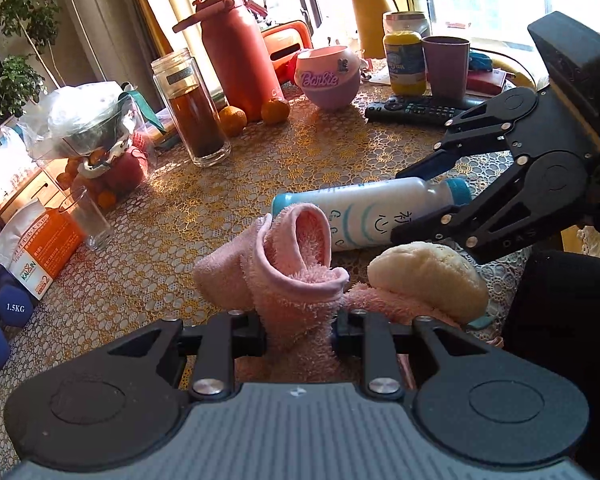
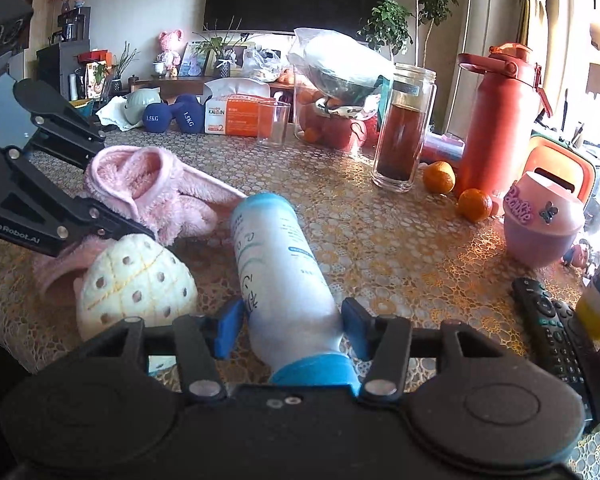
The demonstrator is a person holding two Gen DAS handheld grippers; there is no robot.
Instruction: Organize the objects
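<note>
Left tool [image 1: 300, 330]: clamped on fluffy pink fleece sock [image 1: 296, 264], lying on lace-covered desk [image 1: 204, 200]. Right tool [image 2: 294, 326]: fingers either side of white plastic bottle with blue cap [image 2: 278, 264], lying flat; contact unclear. Cream dotted plush bun [image 2: 134, 282] beside both. Beyond: tall glass jar [image 1: 192, 108] holding dark liquid; empty clear tumbler [image 2: 273, 124]; two oranges [image 1: 275, 111]; black remote [image 1: 414, 110].

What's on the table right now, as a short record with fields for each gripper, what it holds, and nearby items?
left gripper: shut on pink fuzzy cloth
right gripper: fingers either side of white bottle, contact unclear
bottle state: lying on its side, blue cap toward right gripper
beside cloth: cream plush toy
further back: glass tea jar, red jug, remote control
</note>
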